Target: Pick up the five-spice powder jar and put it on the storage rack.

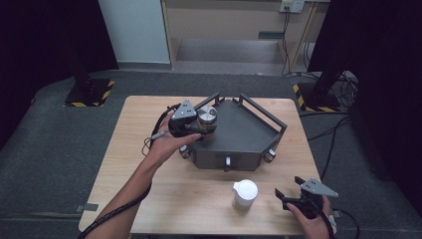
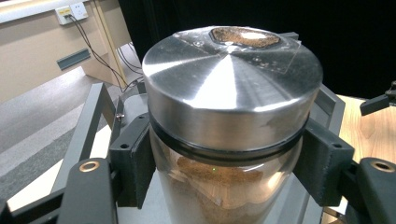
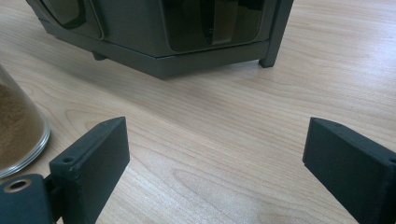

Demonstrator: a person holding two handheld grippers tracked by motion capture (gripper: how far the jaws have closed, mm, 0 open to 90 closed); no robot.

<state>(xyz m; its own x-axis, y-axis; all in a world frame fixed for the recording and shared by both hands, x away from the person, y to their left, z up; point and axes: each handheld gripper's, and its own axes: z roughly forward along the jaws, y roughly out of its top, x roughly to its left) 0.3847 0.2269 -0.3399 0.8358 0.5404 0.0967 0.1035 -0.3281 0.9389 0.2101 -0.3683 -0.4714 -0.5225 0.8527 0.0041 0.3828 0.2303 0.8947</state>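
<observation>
Steel-lidded jar (image 2: 224, 140) between left claw (image 2: 229, 163) pads

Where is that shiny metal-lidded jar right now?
The metal-lidded jar is clamped in the left gripper, over the left corner of the dark tray, as the high view shows.

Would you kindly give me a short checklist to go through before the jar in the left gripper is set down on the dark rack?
1. Left gripper fingers clamp the jar just below its metal lid: ok.
2. Jar upright: ok.
3. Lid fully seated: cannot tell.
4. Jar over the dark rack, inside its rails: ok.
5. Spot under the jar free: cannot tell.
6. Right gripper open, empty, apart from the white-lidded jar: ok.
</observation>
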